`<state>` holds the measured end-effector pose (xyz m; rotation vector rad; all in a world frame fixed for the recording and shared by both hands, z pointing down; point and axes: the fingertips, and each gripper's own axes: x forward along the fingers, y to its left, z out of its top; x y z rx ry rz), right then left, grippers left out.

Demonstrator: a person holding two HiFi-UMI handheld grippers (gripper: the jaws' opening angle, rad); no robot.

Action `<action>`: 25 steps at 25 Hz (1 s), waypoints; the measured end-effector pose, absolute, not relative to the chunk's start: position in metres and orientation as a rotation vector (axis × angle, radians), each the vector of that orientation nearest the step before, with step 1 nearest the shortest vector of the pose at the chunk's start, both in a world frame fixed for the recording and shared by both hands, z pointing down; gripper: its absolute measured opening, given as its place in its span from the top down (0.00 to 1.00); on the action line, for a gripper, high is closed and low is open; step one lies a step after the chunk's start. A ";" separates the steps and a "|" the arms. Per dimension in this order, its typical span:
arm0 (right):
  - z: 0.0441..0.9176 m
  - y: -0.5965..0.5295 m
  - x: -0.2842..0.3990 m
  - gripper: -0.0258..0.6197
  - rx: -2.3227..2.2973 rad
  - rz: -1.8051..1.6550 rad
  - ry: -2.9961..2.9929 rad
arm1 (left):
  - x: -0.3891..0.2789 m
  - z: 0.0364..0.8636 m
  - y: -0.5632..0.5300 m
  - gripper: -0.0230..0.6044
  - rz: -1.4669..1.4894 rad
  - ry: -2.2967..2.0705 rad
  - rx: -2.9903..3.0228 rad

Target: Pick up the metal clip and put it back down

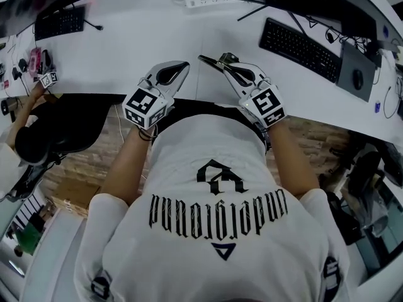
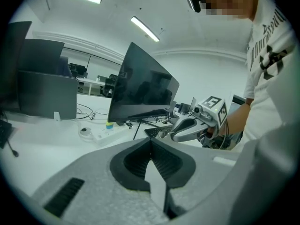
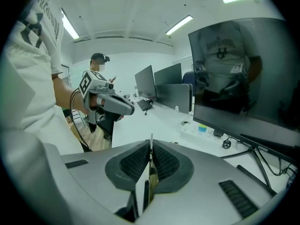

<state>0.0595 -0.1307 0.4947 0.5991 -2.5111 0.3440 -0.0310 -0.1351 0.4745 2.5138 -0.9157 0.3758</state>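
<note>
The right hand-held gripper (image 1: pixel 223 65) clamps the metal clip (image 1: pixel 213 60) above the near edge of the table (image 1: pixel 126 49), while the left hand-held gripper (image 1: pixel 182 66), just to its left, is clenched on nothing; the pick-up appears done, and the setting-down remains.

This is an open-plan office. A long white desk (image 1: pixel 126 55) carries black keyboards (image 1: pixel 299 46), a mouse (image 1: pixel 357 78) on its pad, cables and a white power strip (image 3: pixel 201 129). Large dark monitors (image 2: pixel 140 88) stand on it, and more screens (image 3: pixel 161 86) line the desks further back. Strip lights (image 2: pixel 145 28) run across a plain white ceiling. Another person (image 1: pixel 31 137) sits at the same desk, off to the left in the head view.
</note>
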 end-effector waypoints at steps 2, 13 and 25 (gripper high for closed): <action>0.504 -0.131 0.060 0.91 0.596 0.358 -2.499 | -0.030 0.480 -0.136 0.94 0.382 -0.906 2.508; 0.557 -0.130 0.064 0.91 0.569 0.451 -2.471 | -0.020 0.517 -0.134 0.94 0.441 -0.842 2.466; 0.605 -0.139 0.067 0.91 0.574 0.503 -2.424 | -0.022 0.543 -0.138 0.94 0.483 -0.805 2.426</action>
